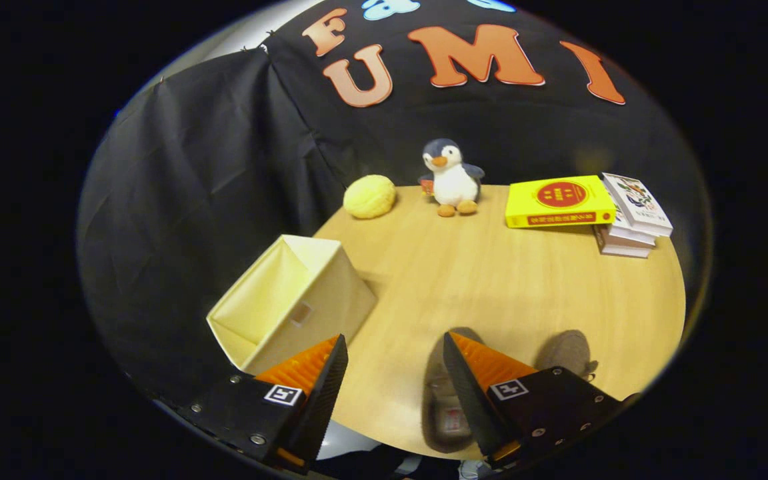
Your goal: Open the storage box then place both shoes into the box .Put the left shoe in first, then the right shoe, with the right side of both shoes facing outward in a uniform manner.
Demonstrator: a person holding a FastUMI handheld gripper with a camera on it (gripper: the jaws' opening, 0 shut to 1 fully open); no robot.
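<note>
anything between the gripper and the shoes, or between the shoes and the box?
Nothing visible. The open gripper hangs right over the shoes, one partly behind a finger. Bare table runs from them to the open storage box.

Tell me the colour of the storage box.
The storage box is cream, pale yellowish inside and out; the gripper view shows it, open-topped, beside one finger of the open gripper.

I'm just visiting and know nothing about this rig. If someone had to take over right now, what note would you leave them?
Gripper: open, holding nothing, fingers spread above the table.
Storage box: cream fabric, already unfolded and open, just ahead of the left finger.
Shoes: one shoe lies beside and partly under the right finger; the other shoe sits just past that finger. I cannot tell which is the left shoe.
Done: box opened.
Left: left shoe in first, then the right, right sides outward.
</note>
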